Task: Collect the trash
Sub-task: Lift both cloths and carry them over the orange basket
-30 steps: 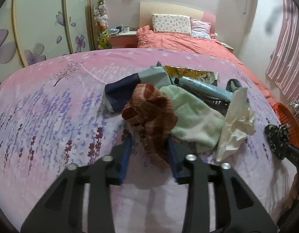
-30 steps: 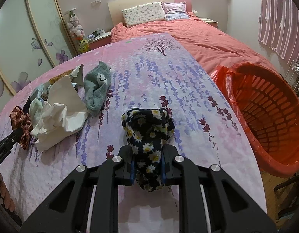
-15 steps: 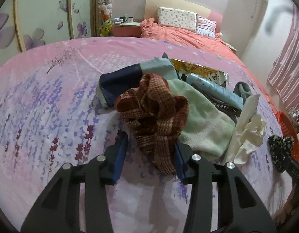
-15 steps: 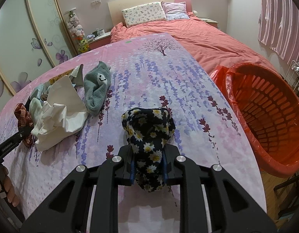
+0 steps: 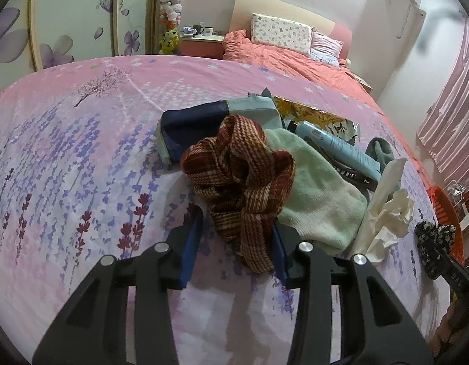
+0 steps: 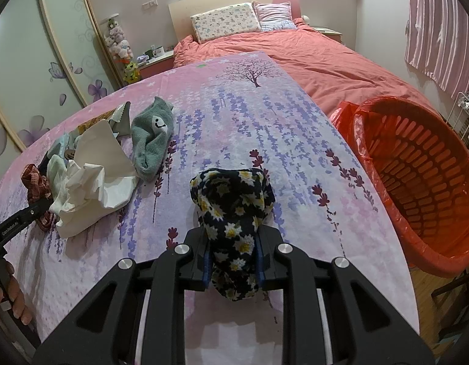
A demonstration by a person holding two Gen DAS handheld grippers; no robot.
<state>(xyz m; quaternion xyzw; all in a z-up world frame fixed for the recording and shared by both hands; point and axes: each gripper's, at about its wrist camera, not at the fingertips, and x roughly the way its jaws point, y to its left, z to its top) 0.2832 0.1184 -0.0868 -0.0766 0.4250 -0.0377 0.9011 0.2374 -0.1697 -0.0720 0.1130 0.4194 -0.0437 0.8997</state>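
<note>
On the pink flowered bedspread [image 5: 67, 152] lies a pile: a red plaid cloth [image 5: 240, 176], a mint green cloth [image 5: 319, 200], a navy cloth [image 5: 191, 127], a blue tube [image 5: 334, 146], a gold wrapper [image 5: 310, 115] and crumpled white paper [image 5: 386, 210]. My left gripper [image 5: 236, 248] stands open around the hanging end of the plaid cloth. Its right pad touches the cloth and the left pad stays clear of it. My right gripper [image 6: 232, 261] is shut on a dark daisy-print cloth [image 6: 231, 200], just above the spread. The crumpled white paper [image 6: 94, 176] lies to its left.
An orange basket [image 6: 423, 176] with a red liner stands off the bed's right edge. A grey-green sock with a smiley [image 6: 152, 137] lies behind the paper. A hand [image 6: 15, 292] holds the left gripper at the lower left. Pillows and a salmon quilt lie farther back.
The left gripper has come closer to the plaid cloth and rolled a little, so the cloth fills more of its view. The right gripper and the daisy cloth have not moved.
</note>
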